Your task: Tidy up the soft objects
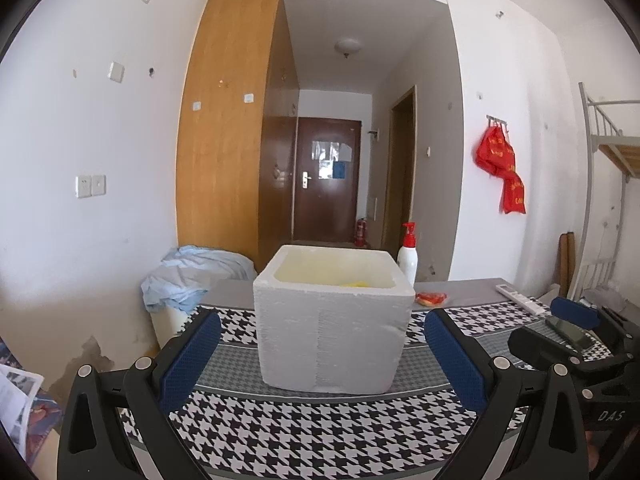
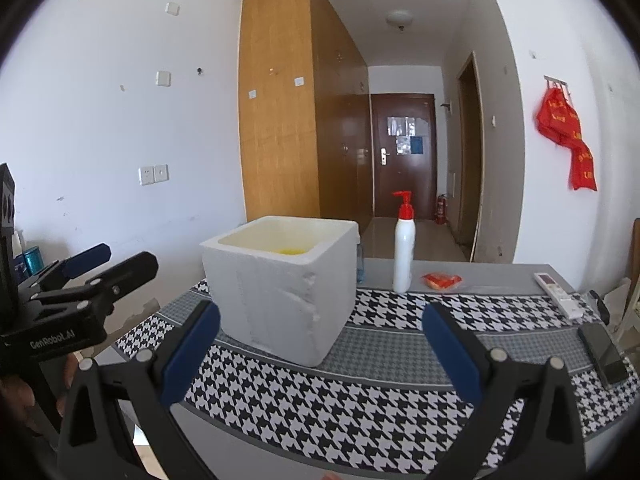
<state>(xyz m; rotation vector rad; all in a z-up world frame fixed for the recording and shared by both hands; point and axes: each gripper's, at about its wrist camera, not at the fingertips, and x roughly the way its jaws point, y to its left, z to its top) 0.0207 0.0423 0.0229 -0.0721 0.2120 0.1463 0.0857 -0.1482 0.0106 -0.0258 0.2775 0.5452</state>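
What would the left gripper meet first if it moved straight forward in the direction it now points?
Most likely the near wall of the white foam box, which stands on the table straight ahead of the open left gripper. Nothing shows between them, though depth is hard to judge.

Your left tongs (image 1: 322, 334) are spread wide, with nothing between the blue pads (image 1: 192, 354). Your right tongs (image 2: 320, 334) are spread just as wide and hold nothing, level beside the left ones.
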